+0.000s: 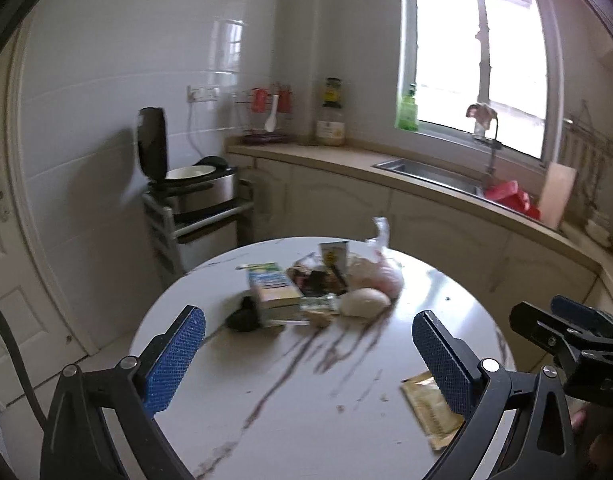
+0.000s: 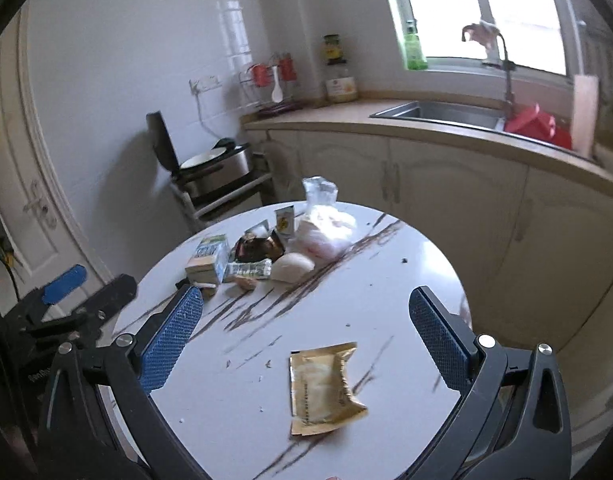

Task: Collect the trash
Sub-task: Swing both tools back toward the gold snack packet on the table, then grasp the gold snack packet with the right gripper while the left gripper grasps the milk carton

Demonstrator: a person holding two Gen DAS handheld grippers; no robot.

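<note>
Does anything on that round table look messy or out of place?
Yes. A gold wrapper lies crumpled by itself, apart from the trash pile at the far edge. Small crumbs are scattered around it on the table.

We count two tongs: the left tongs (image 1: pixel 308 354) and the right tongs (image 2: pixel 306 334), each with two blue pads spread wide apart. On the round table (image 2: pixel 386 280) we count one gold wrapper (image 2: pixel 324 390) lying alone near us. In the far cluster we count one drink carton (image 2: pixel 208 258), one small box (image 2: pixel 285 220), one clear knotted bag (image 2: pixel 326 228), one pale round lump (image 2: pixel 292 267), one dark foil wrapper (image 2: pixel 256 248) and one crumpled printed wrapper (image 2: pixel 248 270). Smaller scraps among them are too blurred for us to count. Beyond the table we count one rice cooker (image 2: pixel 214 168), one sink (image 2: pixel 438 114) and one green bottle (image 2: pixel 414 48).
</note>
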